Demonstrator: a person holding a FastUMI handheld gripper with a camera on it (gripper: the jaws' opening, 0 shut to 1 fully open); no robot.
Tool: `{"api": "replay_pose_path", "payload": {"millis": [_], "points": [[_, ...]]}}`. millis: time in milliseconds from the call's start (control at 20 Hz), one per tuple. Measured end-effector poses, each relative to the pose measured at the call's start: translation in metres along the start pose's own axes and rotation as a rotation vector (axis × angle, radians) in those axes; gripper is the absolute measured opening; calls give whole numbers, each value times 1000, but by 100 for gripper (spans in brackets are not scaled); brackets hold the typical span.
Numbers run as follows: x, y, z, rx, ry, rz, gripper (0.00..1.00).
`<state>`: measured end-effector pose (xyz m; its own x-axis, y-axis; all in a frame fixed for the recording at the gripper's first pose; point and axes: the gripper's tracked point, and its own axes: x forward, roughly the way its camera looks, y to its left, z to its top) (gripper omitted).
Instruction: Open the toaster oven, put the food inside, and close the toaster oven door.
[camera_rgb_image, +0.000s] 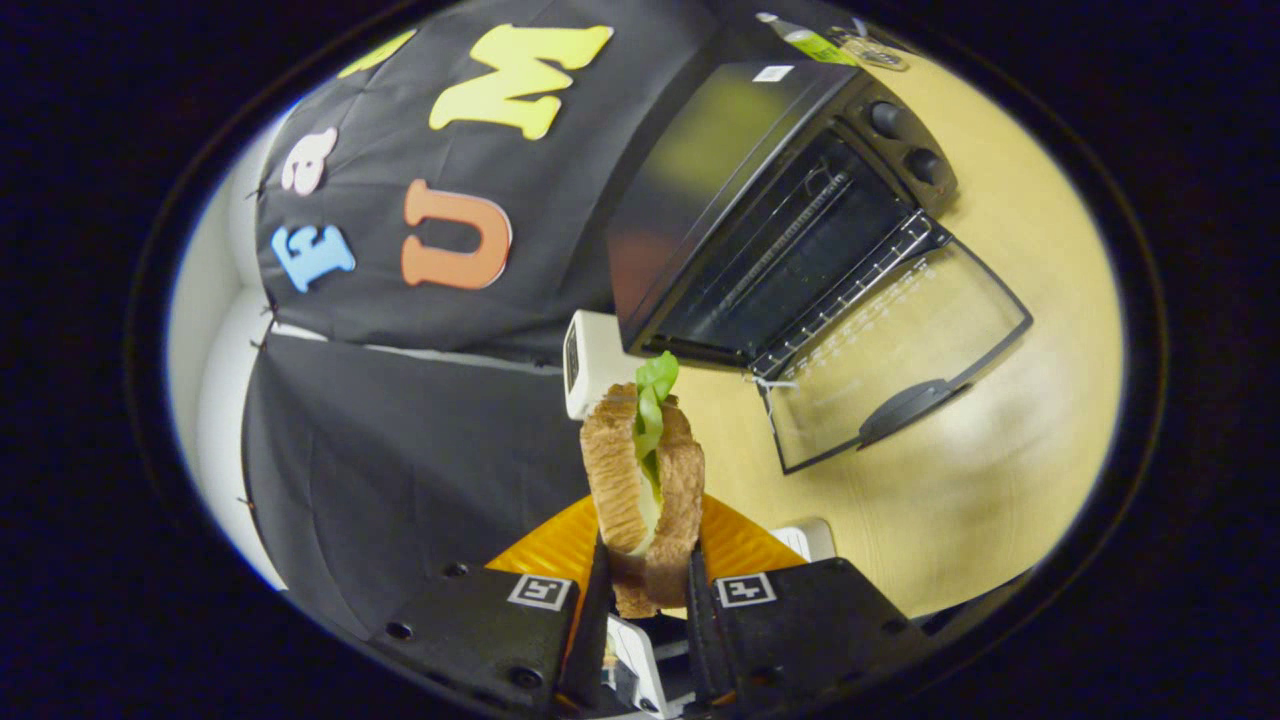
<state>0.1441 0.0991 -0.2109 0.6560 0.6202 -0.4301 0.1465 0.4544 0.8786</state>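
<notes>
gripper (645, 590): fingers at the bottom of the view, closed on the sandwich, one finger pressing each bread slice from the side
sandwich (645, 480): clamped between the fingers, standing on edge and lifted clear of the table; two toasted-looking bread slices with a pale filling between them
lettuce (652, 400): green leaf sticking out of the sandwich's far end, toward the oven
plate (740, 545): orange, ridged, directly behind the lower half of the sandwich, just ahead of the fingers
white object (810, 540): small, pale, at the plate's far side; too little shows to say what it is
timer-like white box (590, 360): small white unit beyond the sandwich, just beside the near corner of the oven
toaster oven (760, 210): black, well beyond the fingers, on the table; cavity is dark
oven door (890, 360): fully dropped open, glass panel lying flat toward the table, dark handle at its outer edge
rack (850, 285): wire rack at the front lip of the cavity
knobs (905, 140): two dark dials on the control panel beside the cavity
table (1000, 480): light wood surface under the oven and the plate
far clutter (830, 40): small items beyond the oven, too blurred to identify
</notes>
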Motion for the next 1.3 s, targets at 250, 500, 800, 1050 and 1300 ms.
{"api": "replay_pose_path", "payload": {"millis": [250, 500, 800, 1050, 1300], "points": [[24, -45, 67, 150, -127, 23, 39], [54, -73, 110, 231, -223, 61, 39], [93, -68, 141, 337, -356, 162, 39], [119, -73, 150, 301, -437, 99, 41], [119, -88, 152, 298, -462, -3, 52]]}}
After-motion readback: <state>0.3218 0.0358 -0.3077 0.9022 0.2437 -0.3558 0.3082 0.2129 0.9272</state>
